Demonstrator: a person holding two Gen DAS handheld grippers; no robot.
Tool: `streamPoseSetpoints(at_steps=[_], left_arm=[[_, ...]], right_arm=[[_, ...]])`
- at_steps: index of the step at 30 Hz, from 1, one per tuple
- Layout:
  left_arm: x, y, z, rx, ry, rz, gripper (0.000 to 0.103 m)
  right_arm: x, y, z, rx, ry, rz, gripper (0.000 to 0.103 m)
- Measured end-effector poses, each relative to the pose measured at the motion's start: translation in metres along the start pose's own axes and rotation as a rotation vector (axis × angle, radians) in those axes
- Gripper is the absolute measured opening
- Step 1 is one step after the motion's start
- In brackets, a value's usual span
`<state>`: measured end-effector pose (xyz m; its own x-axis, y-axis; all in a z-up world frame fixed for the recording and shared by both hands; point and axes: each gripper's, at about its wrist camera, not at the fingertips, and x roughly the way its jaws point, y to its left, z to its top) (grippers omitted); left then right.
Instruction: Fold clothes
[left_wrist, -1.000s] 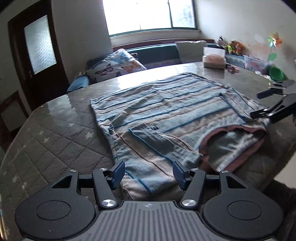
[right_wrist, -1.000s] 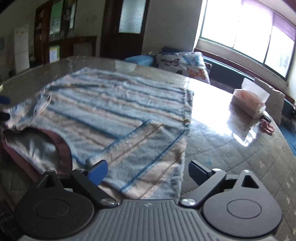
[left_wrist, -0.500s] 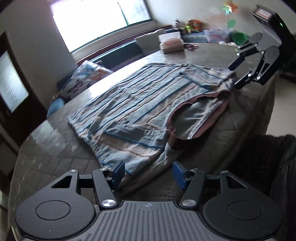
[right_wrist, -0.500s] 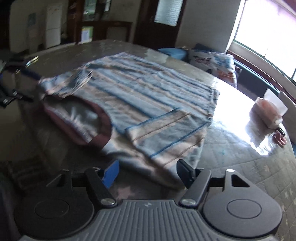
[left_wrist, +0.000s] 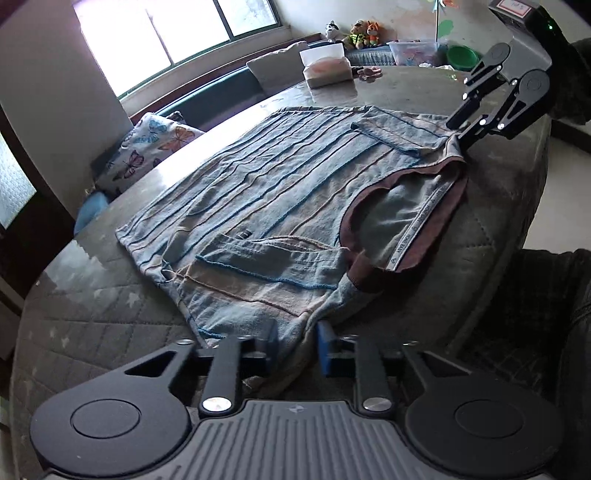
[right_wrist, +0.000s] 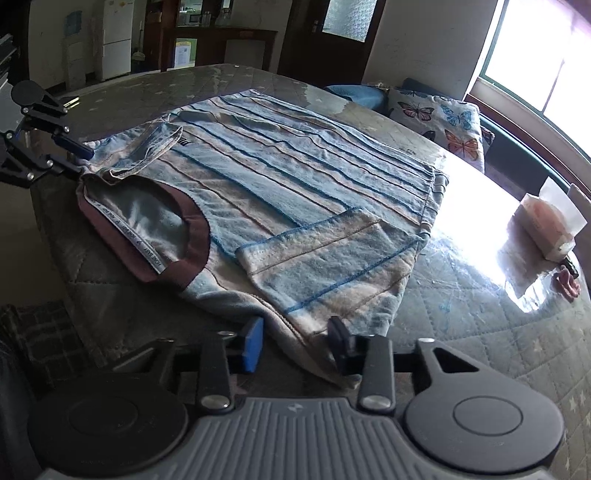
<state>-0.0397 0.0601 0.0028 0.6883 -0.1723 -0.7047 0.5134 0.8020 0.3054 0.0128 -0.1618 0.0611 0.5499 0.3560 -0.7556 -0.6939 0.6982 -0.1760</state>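
Observation:
A blue and tan striped sweater (left_wrist: 280, 192) with a maroon collar (left_wrist: 432, 236) lies flat on the round table, sleeves folded in. It also shows in the right wrist view (right_wrist: 303, 192). My left gripper (left_wrist: 295, 347) has its jaws narrowly apart around one shoulder corner of the sweater. My right gripper (right_wrist: 295, 341) is partly open with the other shoulder corner between its fingers. Each gripper appears in the other's view, the right one (left_wrist: 458, 129) and the left one (right_wrist: 79, 158), at opposite shoulders.
The table has a grey quilted star cover under glass (left_wrist: 92, 306). A tissue box (left_wrist: 325, 66) and a small pink item (right_wrist: 567, 282) sit on the far side. A butterfly cushion (right_wrist: 439, 118) lies on the window bench. The table edge (left_wrist: 524, 236) is near the collar.
Both grippers have moved in to the sweater's shoulder corners and their jaws have narrowed around the fabric. The views have swung toward the collar side.

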Motion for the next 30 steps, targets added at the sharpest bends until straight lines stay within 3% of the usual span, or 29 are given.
streamPoseSetpoints(at_steps=[5,8,14,21,25,30], left_arm=[[-0.003,0.000,0.003,-0.047,-0.020,0.024,0.008],[-0.013,0.001,0.006,-0.089,-0.052,0.064,0.006],[-0.048,-0.002,0.010,-0.160,-0.142,0.129,0.005],[-0.104,-0.006,0.012,-0.205,-0.237,0.179,0.005],[-0.114,0.004,0.026,-0.213,-0.279,0.227,0.005],[-0.093,0.031,0.047,-0.208,-0.276,0.270,0.005]], right_arm=[[0.003,-0.003,0.002,0.020,0.003,0.001,0.010],[0.002,-0.003,0.002,0.037,-0.006,-0.009,0.006],[-0.025,0.002,0.001,0.054,-0.085,-0.044,0.004],[-0.092,0.017,0.000,0.057,-0.200,-0.080,0.004],[-0.118,0.018,0.014,0.053,-0.273,-0.107,0.004],[-0.104,0.001,0.046,0.013,-0.317,-0.131,0.004]])
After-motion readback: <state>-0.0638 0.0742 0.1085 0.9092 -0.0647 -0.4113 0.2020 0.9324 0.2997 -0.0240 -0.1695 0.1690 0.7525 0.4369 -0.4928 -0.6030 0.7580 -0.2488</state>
